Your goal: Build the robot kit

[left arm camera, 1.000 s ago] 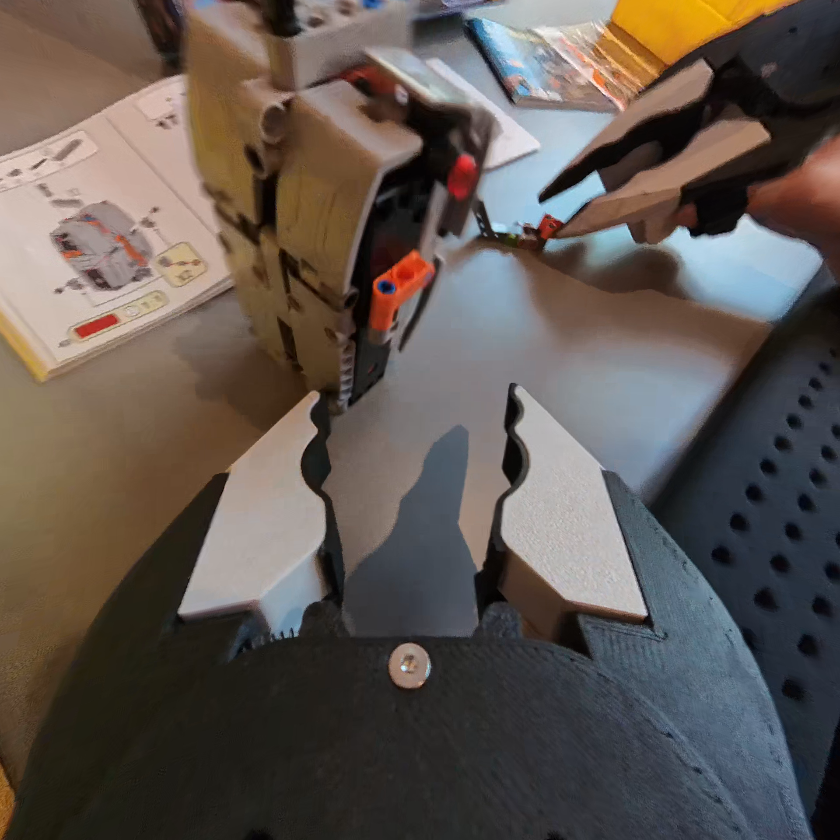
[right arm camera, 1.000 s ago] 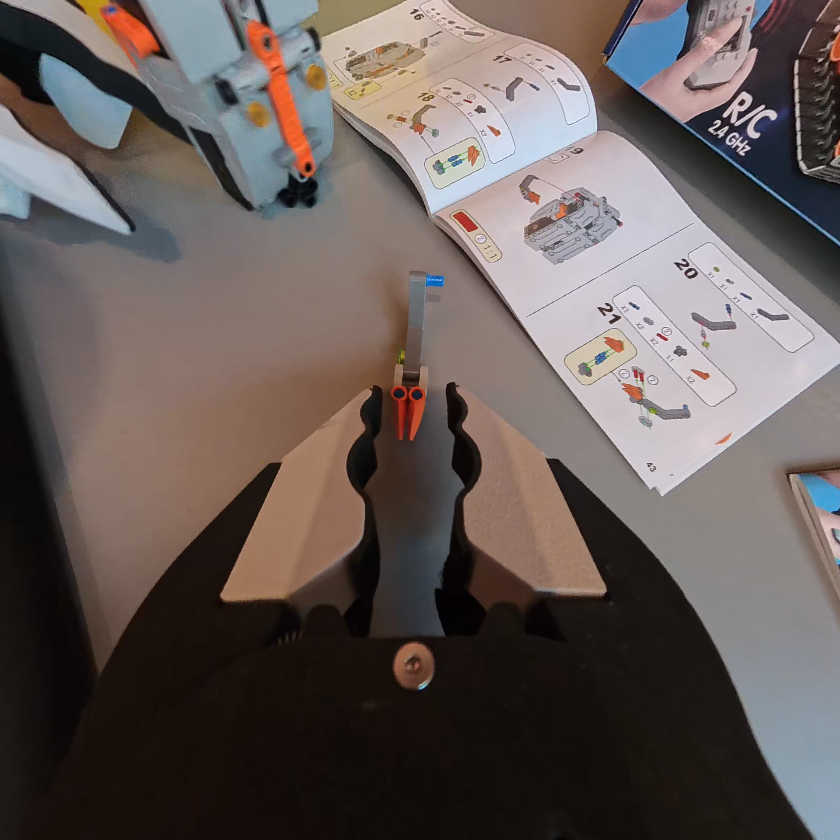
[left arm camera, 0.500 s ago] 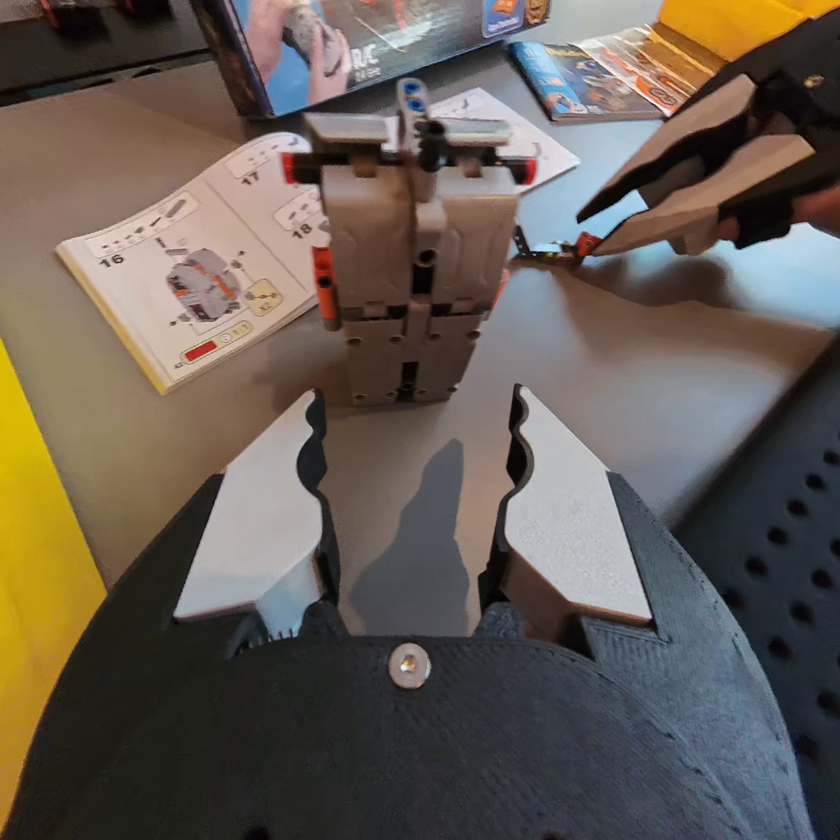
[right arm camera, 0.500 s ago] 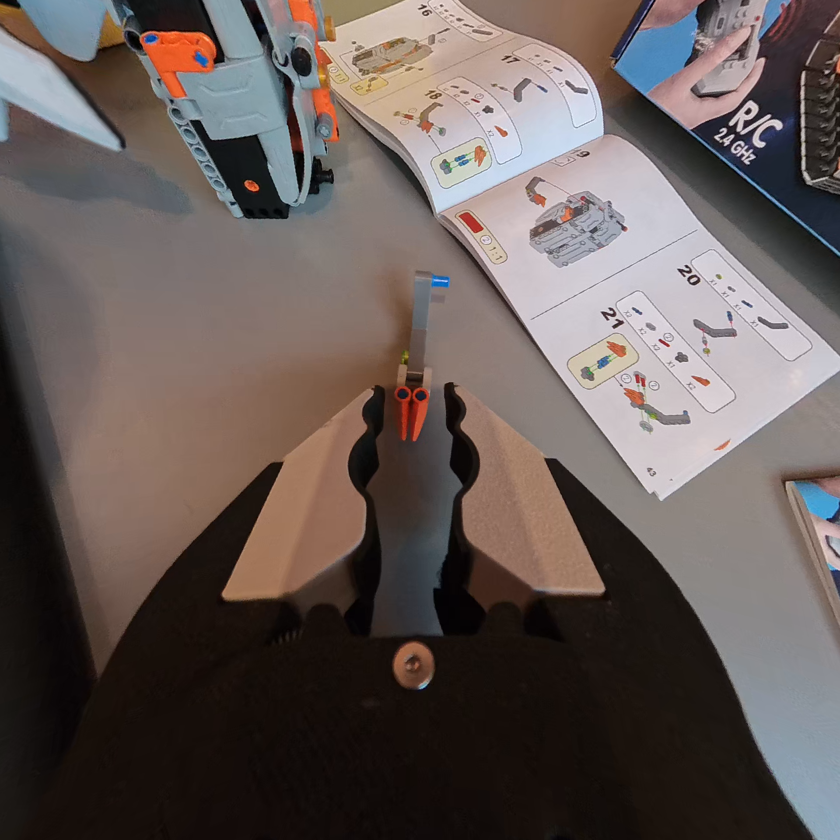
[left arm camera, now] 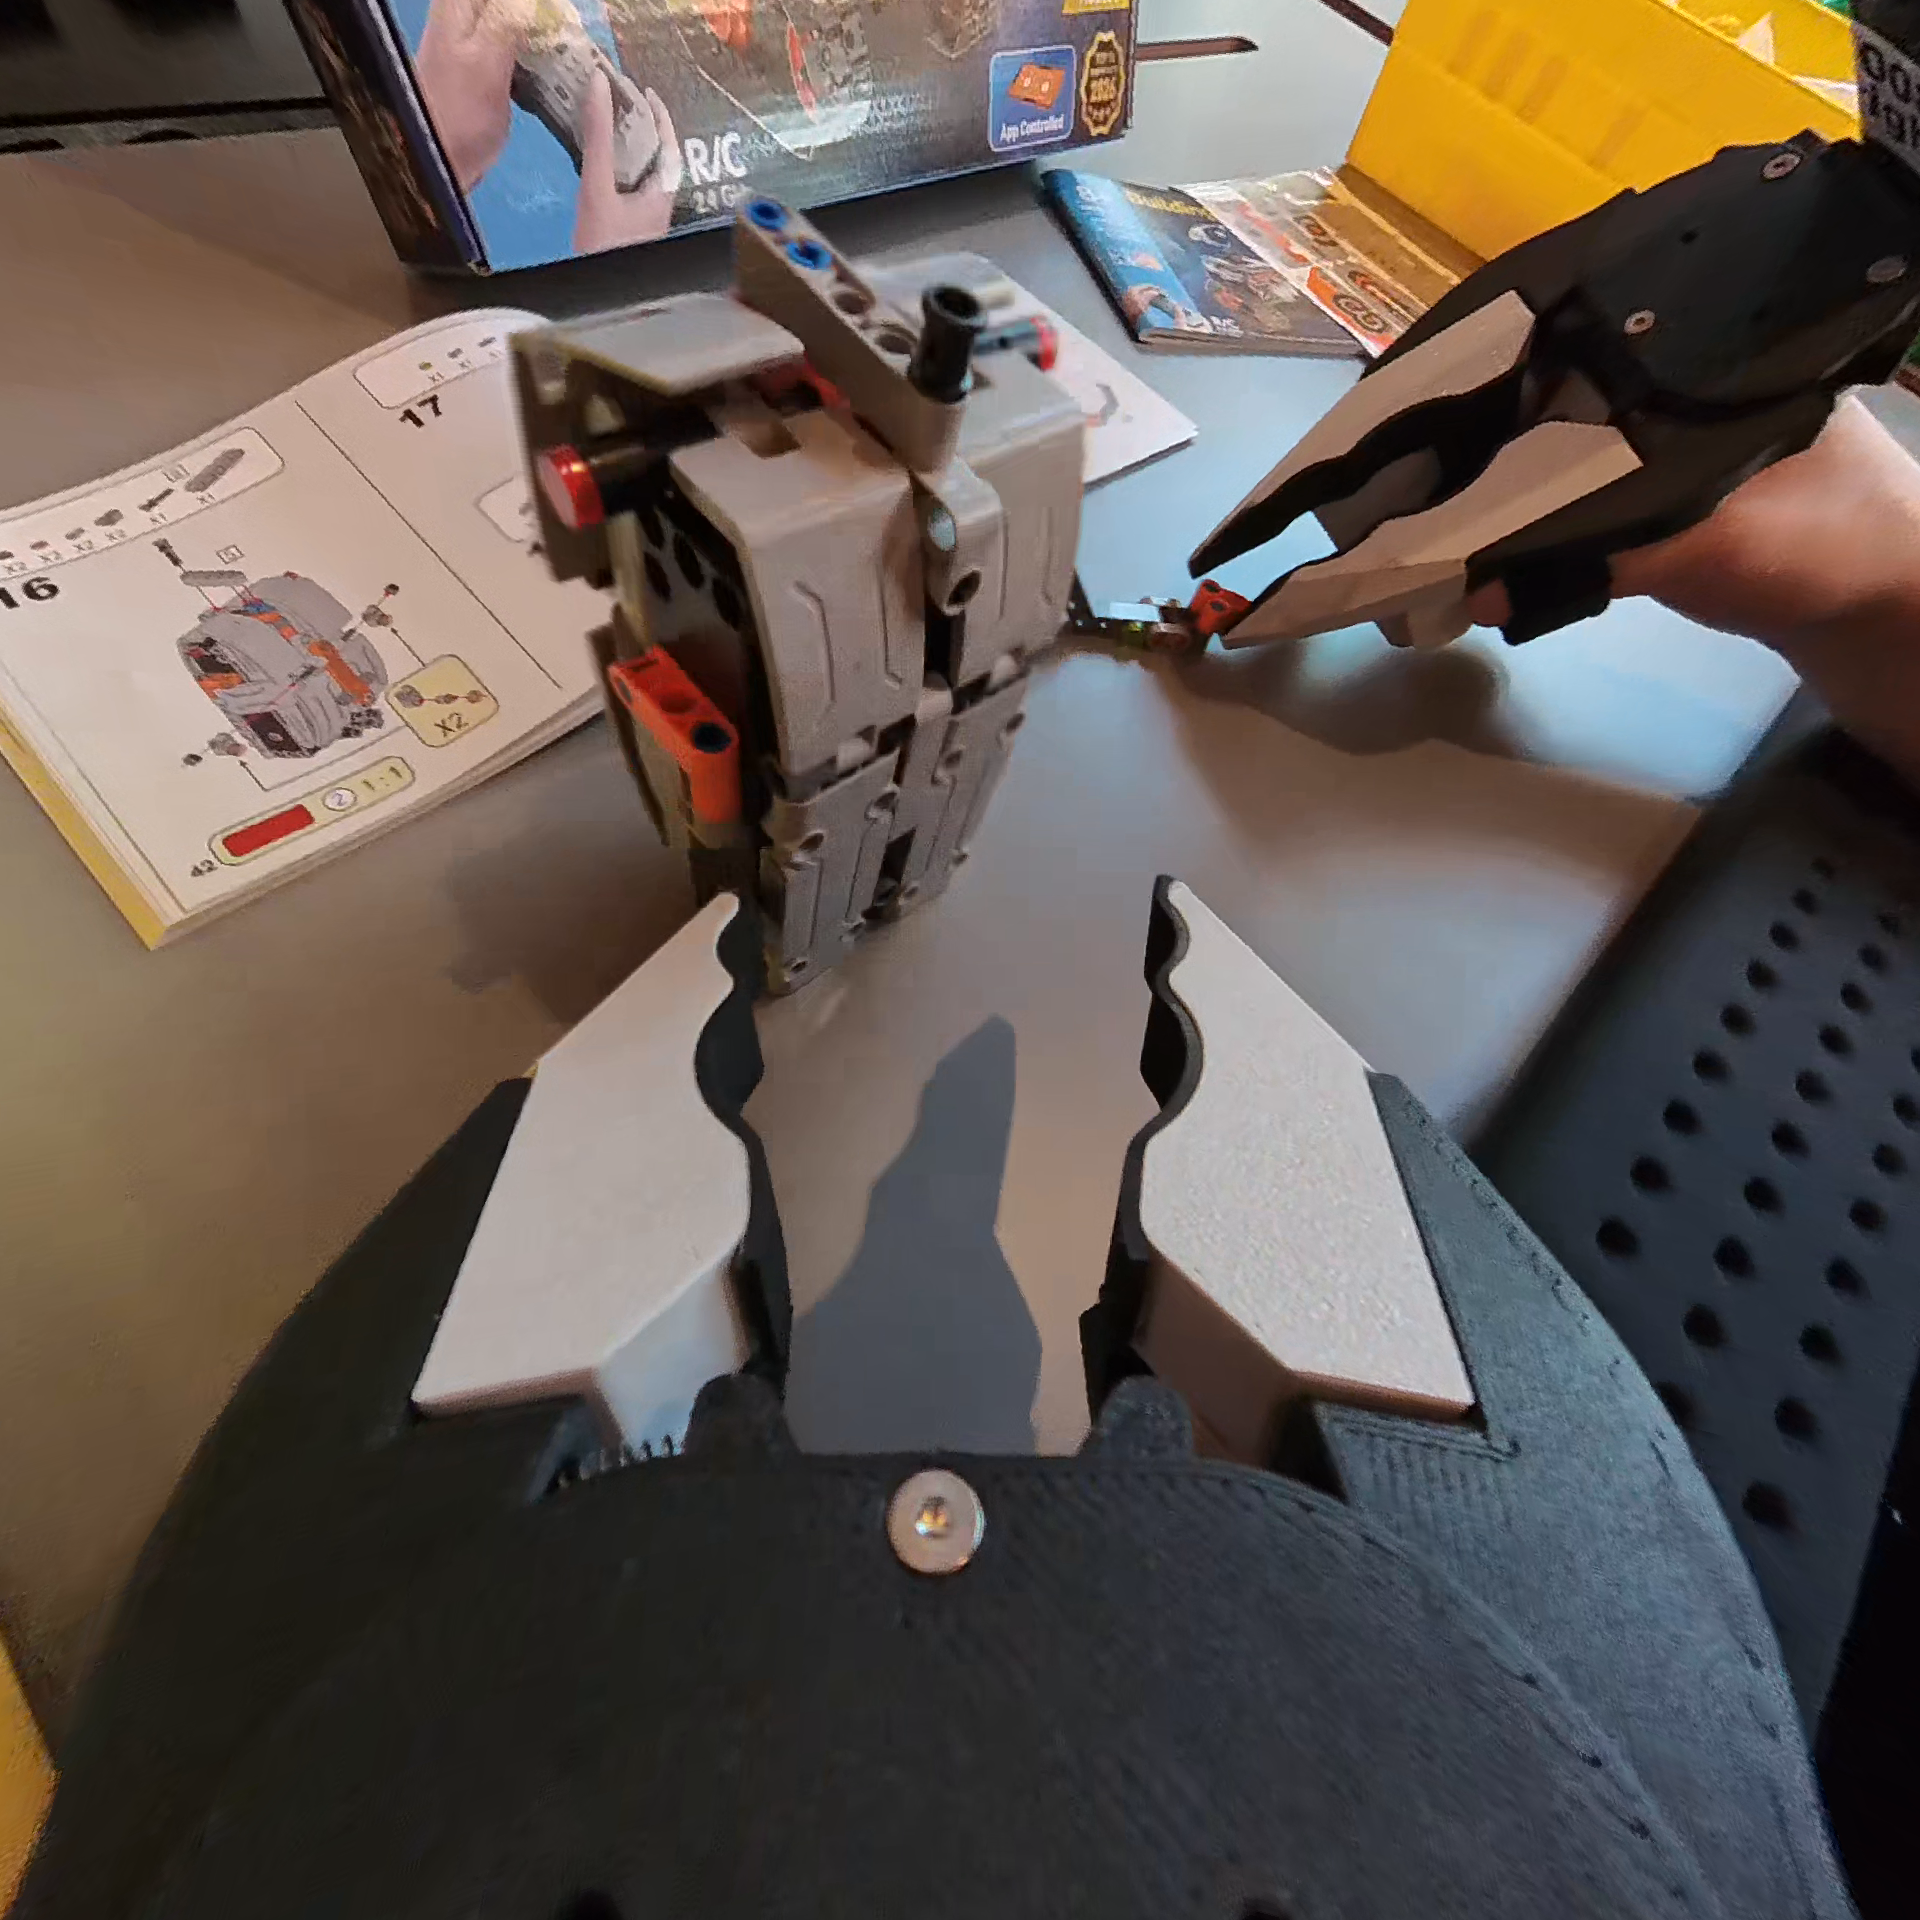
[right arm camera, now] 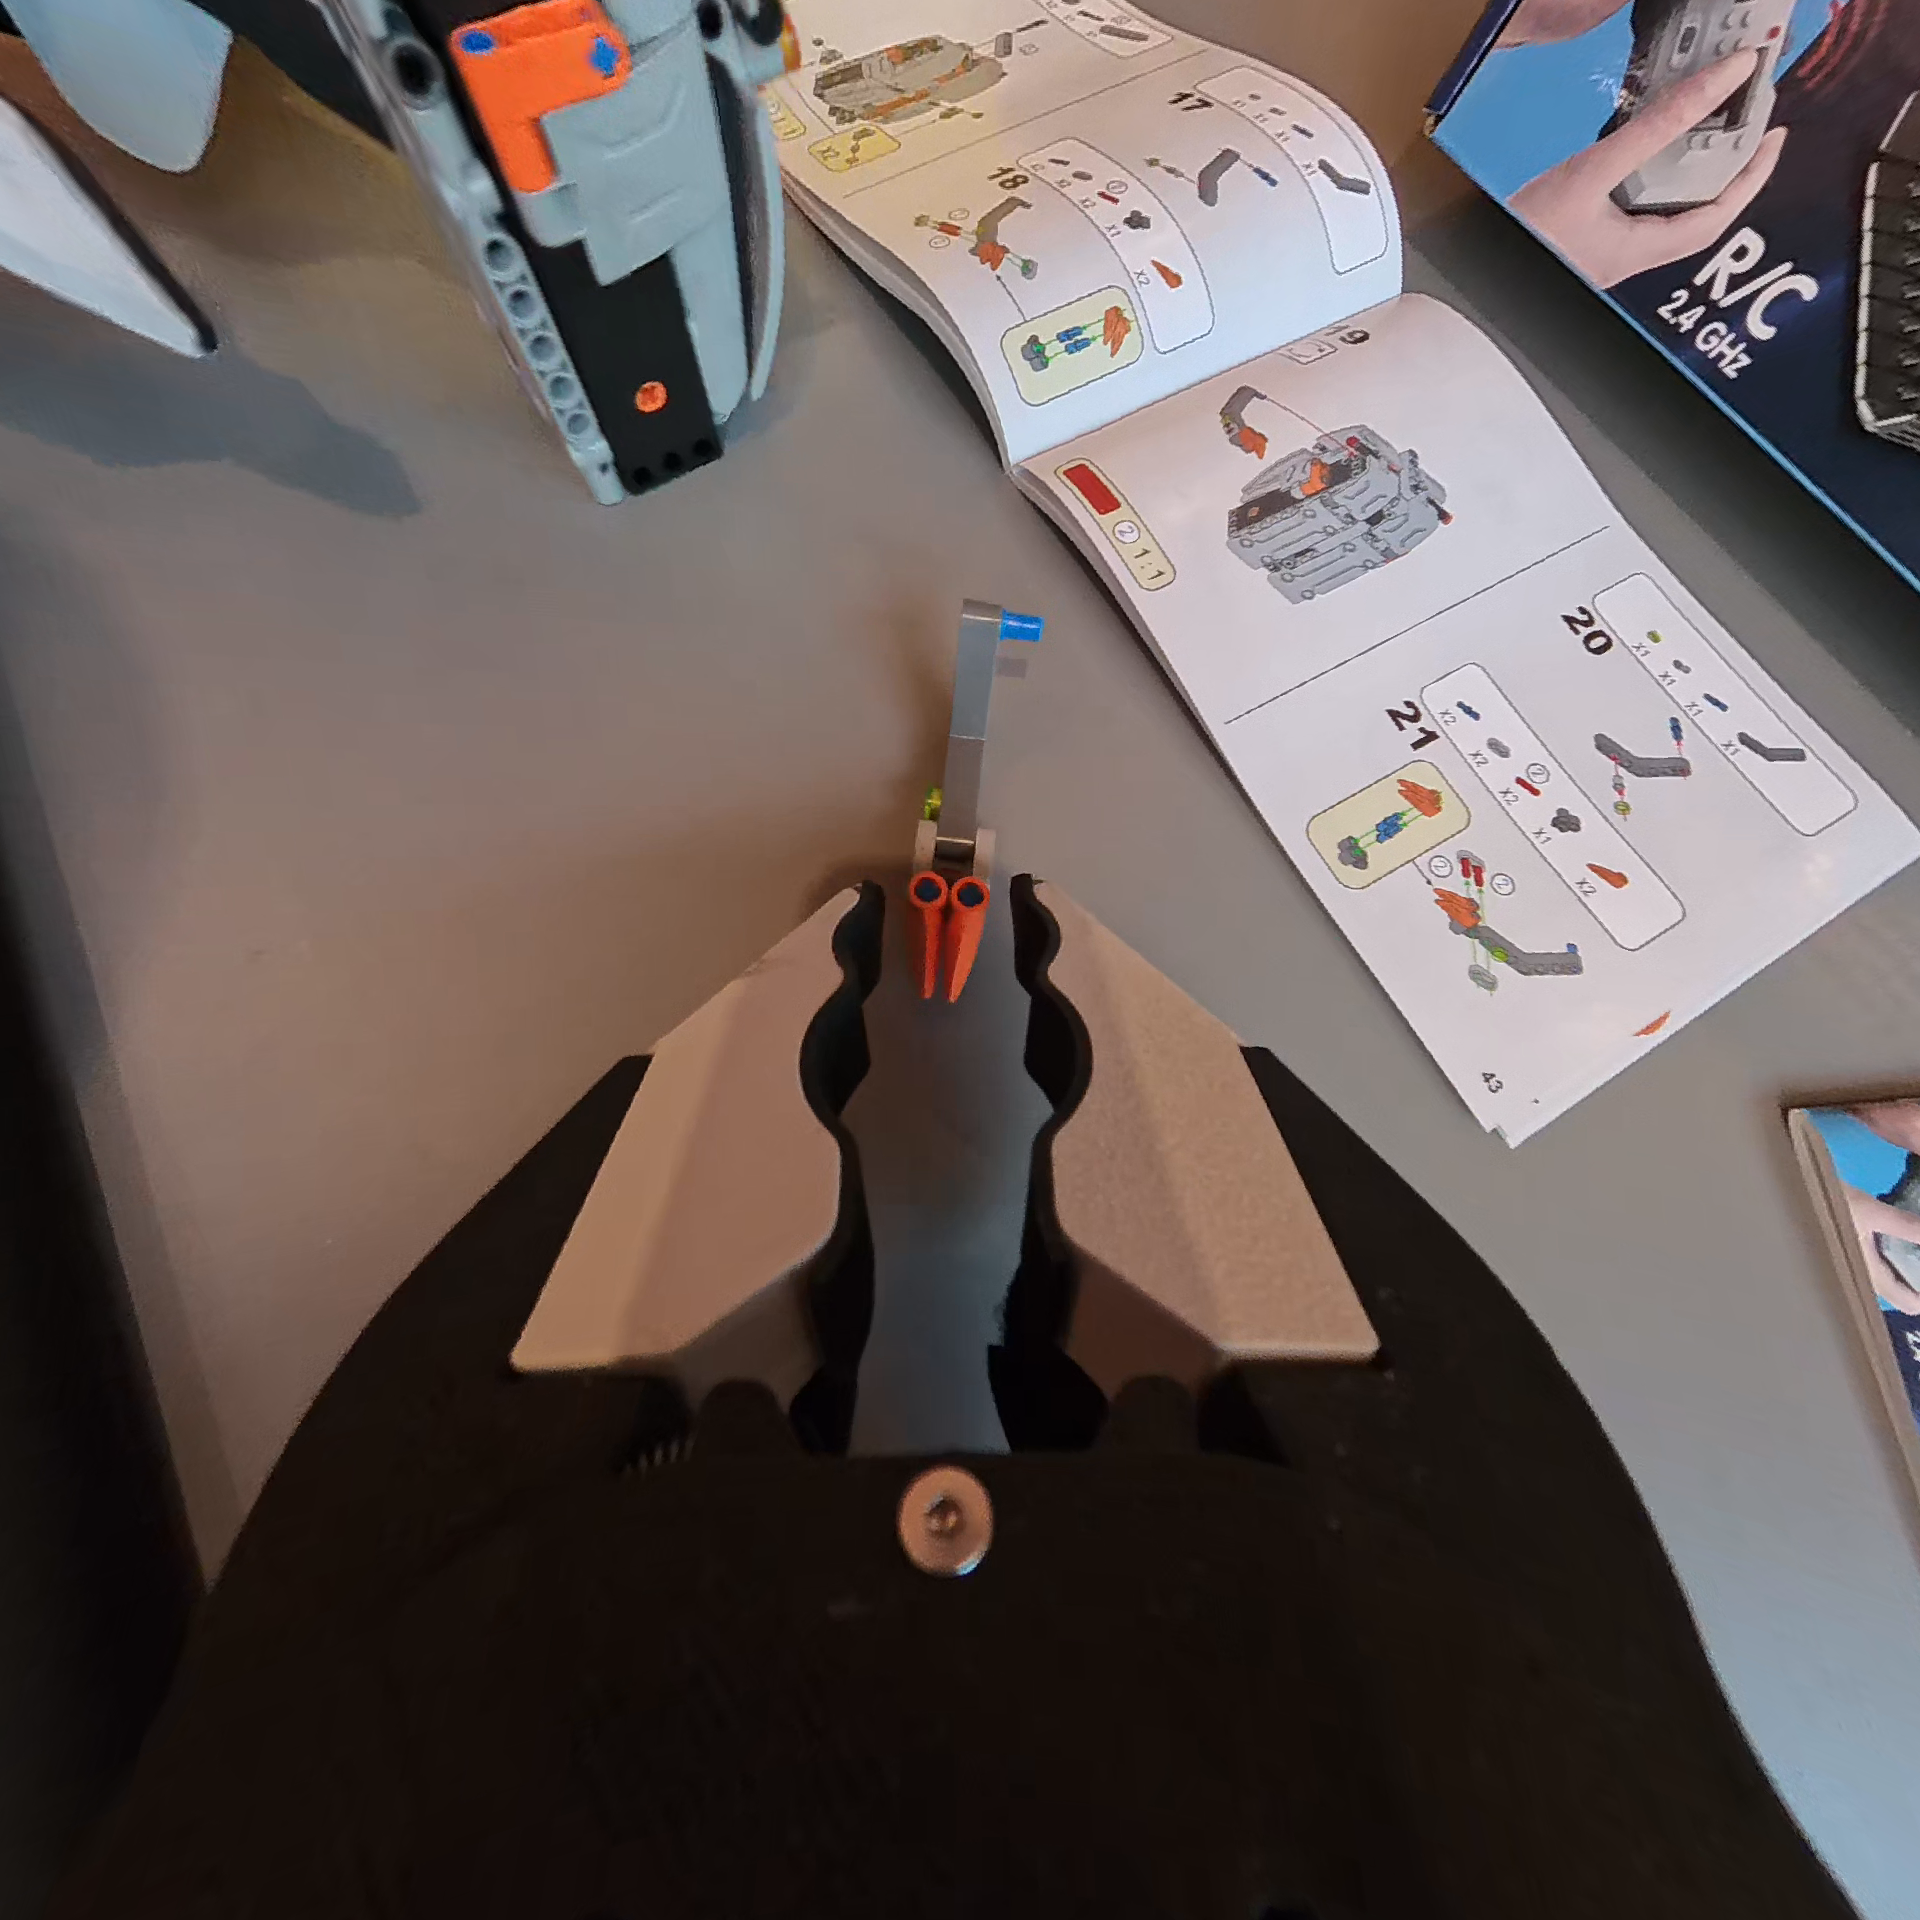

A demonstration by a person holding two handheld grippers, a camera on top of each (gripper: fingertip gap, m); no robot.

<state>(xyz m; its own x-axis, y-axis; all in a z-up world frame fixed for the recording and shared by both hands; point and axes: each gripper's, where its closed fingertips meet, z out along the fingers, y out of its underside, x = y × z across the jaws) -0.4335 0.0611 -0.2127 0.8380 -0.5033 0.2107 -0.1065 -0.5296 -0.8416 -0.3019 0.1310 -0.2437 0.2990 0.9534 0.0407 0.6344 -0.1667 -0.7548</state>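
Item: small grey lever assembly (right arm camera: 966,769) with orange prongs, flat on grey table (right arm camera: 520,675), prongs between our right gripper (right arm camera: 940,894) tips, jaws narrowly apart. Light, rigid; we judge the prongs grippable.
Left gripper (left arm camera: 951,914): jaws wide apart, empty, just before upright brick model (left arm camera: 821,623).

Brick model (right arm camera: 582,239) cut off by the top edge in the right wrist view, upper half out of sight. Slightly blurred in the left wrist view. Blue box (left arm camera: 727,114) cropped at the top edge there. Booklet (left arm camera: 281,644) partly hidden behind the model. Contact between right gripper (right arm camera: 940,904) and the orange tips of the small arm piece (right arm camera: 951,852) impossible to tell.
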